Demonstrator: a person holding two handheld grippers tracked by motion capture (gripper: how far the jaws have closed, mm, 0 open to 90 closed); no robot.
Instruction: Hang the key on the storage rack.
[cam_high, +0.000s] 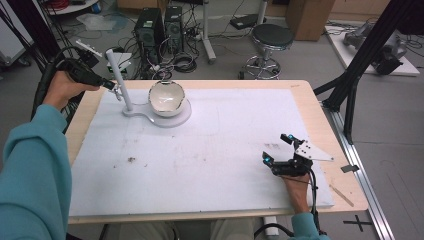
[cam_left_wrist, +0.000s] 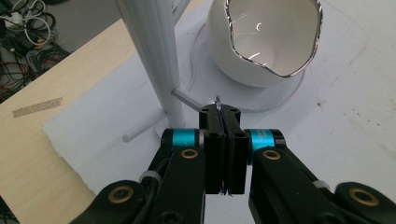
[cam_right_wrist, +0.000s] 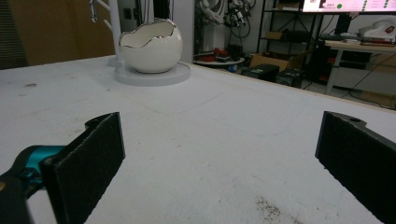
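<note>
Thin metal ring (cam_left_wrist: 218, 103) pinched upright in left gripper (cam_left_wrist: 223, 122) jaws; just beside white stand (cam_left_wrist: 154, 60) peg; eggshell-shaped bowl (cam_left_wrist: 266, 39) on stand base.

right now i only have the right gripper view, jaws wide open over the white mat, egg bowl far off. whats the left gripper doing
Observer: The left gripper is up at the white stand's post, jaws shut on a thin metal ring.
Operator: is the ring on a peg yet
Observer: Not clearly; it sits just beside a short peg low on the post.
Operator: where am i on the table
Observer: The right gripper rests near the mat's right front corner, far from the bowl.
</note>
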